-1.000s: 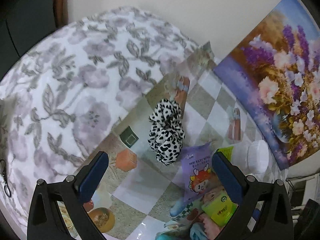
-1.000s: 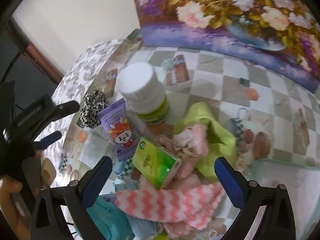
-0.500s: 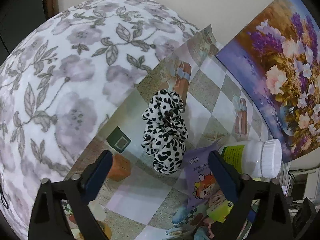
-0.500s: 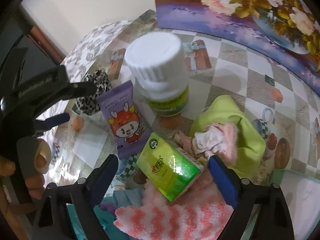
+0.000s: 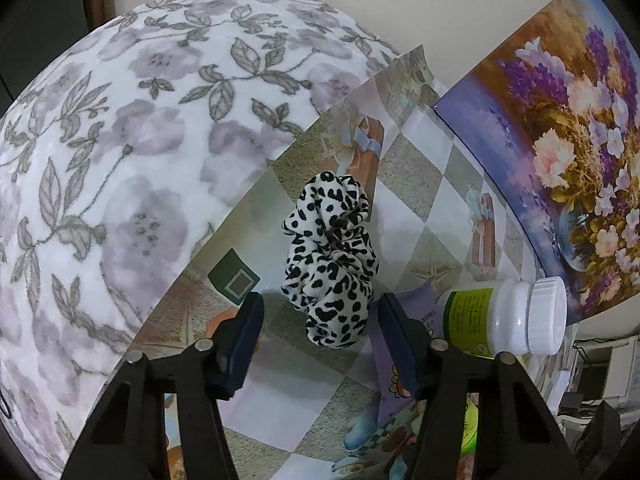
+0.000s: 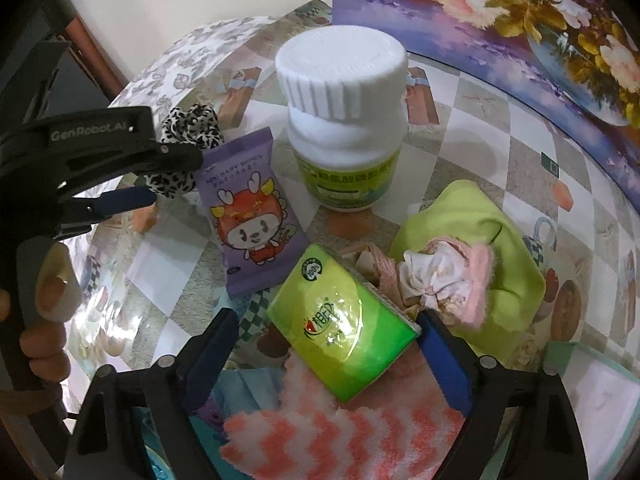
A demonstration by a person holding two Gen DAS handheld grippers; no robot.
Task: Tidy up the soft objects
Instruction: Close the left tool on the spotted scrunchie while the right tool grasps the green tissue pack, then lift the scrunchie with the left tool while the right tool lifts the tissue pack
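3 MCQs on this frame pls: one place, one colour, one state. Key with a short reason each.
1. Where is the scrunchie?
A. between the left tongs' pads
B. on the bottle
C. under the green cloth

2. What colour is the bottle's cap?
A. blue
B. white
C. red

3. How does the bottle stand?
A. on its side
B. upside down
C. upright, cap on

Key:
1 A: the left wrist view shows its lower end between the two blue pads, which are closing and not yet pressing it.
2 B: the ribbed cap is white in both views.
3 C: the right wrist view shows its base on the table, cap on top.
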